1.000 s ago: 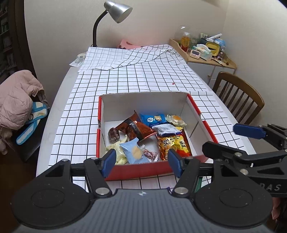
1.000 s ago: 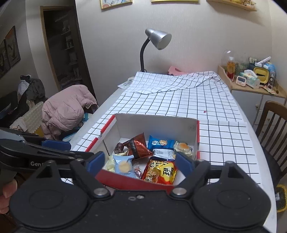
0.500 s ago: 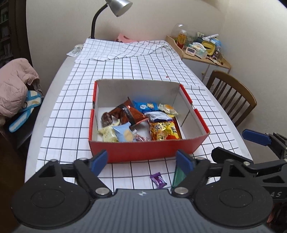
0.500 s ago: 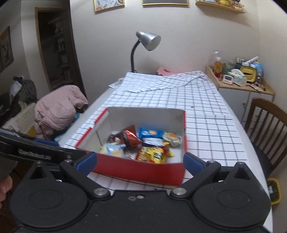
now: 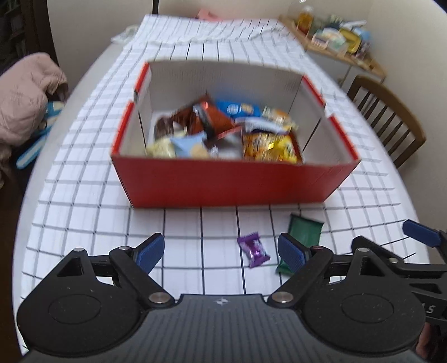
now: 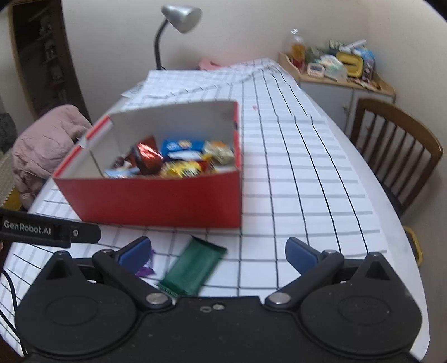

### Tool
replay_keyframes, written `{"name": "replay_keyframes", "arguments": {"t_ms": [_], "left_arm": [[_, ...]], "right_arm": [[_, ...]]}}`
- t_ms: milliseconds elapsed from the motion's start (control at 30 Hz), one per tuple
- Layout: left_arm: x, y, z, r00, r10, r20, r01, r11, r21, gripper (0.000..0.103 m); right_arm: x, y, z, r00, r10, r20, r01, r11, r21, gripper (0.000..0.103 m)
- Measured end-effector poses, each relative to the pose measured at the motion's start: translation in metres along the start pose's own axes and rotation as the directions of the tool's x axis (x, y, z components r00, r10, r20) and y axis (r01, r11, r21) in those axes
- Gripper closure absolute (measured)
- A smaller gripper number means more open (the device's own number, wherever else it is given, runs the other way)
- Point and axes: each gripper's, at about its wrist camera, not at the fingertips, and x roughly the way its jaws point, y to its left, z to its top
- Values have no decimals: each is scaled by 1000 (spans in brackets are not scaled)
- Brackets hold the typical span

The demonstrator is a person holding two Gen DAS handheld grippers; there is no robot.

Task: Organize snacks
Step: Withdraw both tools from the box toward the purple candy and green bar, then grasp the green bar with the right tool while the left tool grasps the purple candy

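A red cardboard box (image 5: 229, 181) (image 6: 156, 201) with white inside walls holds several snack packets. On the checked tablecloth in front of it lie a small purple candy (image 5: 253, 250) (image 6: 146, 268) and a green wrapped bar (image 5: 303, 233) (image 6: 194, 268). My left gripper (image 5: 220, 252) is open and empty, just short of the candy. My right gripper (image 6: 218, 252) is open and empty, with the green bar between its fingers' line. The right gripper's blue fingertip (image 5: 419, 233) shows at the right of the left wrist view.
A wooden chair (image 6: 396, 156) stands at the table's right side. A pink jacket (image 5: 25, 95) lies on a seat to the left. A desk lamp (image 6: 178, 16) and a cluttered side shelf (image 6: 335, 64) are at the far end.
Both grippers have pulled back from over the box toward the table's near edge. The purple candy and green bar have come into view in front of the box.
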Motion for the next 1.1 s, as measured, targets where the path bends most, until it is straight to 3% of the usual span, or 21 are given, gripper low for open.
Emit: {"name": "replay_keyframes", "arguments": {"t_ms": [233, 400, 667, 800, 933, 1100], "left_arm": [[41, -10, -7, 996, 53, -75, -55, 998, -19, 14], [58, -19, -10, 991, 108, -77, -110, 994, -15, 14], [78, -27, -14, 987, 129, -92, -132, 991, -29, 15], [81, -30, -14, 989, 112, -100, -116, 993, -36, 22], [81, -35, -14, 991, 87, -103, -90, 996, -20, 36], [80, -38, -13, 992, 75, -101, -76, 997, -9, 41]], "right_arm": [[18, -19, -12, 998, -10, -66, 12, 999, 35, 2], [26, -27, -15, 996, -1, -93, 6, 999, 47, 2], [35, -29, -16, 993, 17, -115, -13, 999, 37, 3], [39, -28, -16, 992, 26, -124, -22, 999, 33, 3], [44, -26, -16, 991, 31, -129, -26, 999, 36, 3], [48, -26, -15, 991, 37, -132, -32, 999, 42, 3]]}}
